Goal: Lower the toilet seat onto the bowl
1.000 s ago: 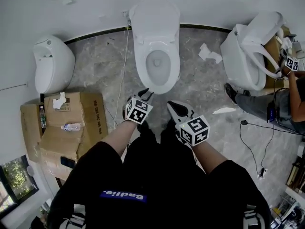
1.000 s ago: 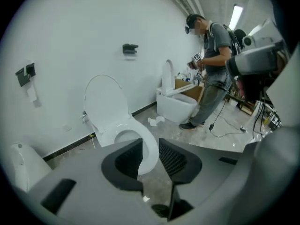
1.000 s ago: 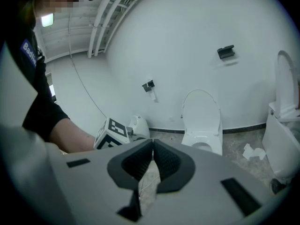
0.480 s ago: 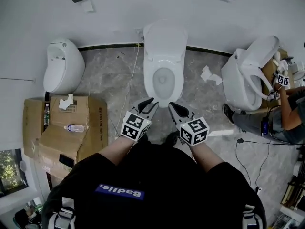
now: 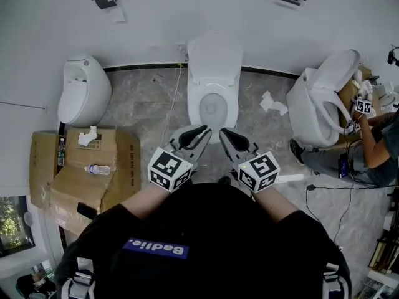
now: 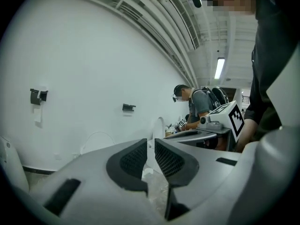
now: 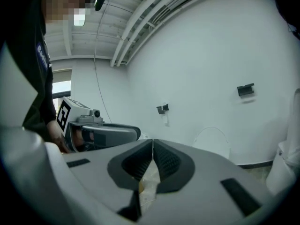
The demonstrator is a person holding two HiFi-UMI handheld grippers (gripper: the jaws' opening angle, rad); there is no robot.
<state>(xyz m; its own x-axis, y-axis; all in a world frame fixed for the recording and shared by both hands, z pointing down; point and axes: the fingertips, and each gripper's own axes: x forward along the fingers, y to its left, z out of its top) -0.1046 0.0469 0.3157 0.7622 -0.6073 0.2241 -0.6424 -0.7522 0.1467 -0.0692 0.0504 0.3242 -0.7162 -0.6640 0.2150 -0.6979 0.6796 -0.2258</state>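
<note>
Toilet [image 5: 214,83] stood at the top middle of the head view, against the wall [image 5: 187,11]. Its seat [image 5: 197,108] looked flat on the bowl [image 5: 214,109], with the lid [image 5: 215,55] up behind it, so I think the job was done. That may be why both grippers were held close to the person's body, below the toilet in the frame and not touching it.

The left gripper [image 5: 197,132] had just been closing its jaws. A thin gap was left, with nothing in it. The right gripper [image 5: 227,136] had its jaws pressed together on nothing.

Only bare floor [image 5: 143,98] lay between the grippers and the toilet. At the left sat a cardboard box [image 5: 75,179] with a water bottle [image 5: 98,168] on it, and 1 more white toilet [image 5: 84,92] above that. At the right, another person [image 5: 377,139] worked at a 3rd toilet [image 5: 321,104]. Paper scraps [image 5: 273,103] lay on the floor nearby.
</note>
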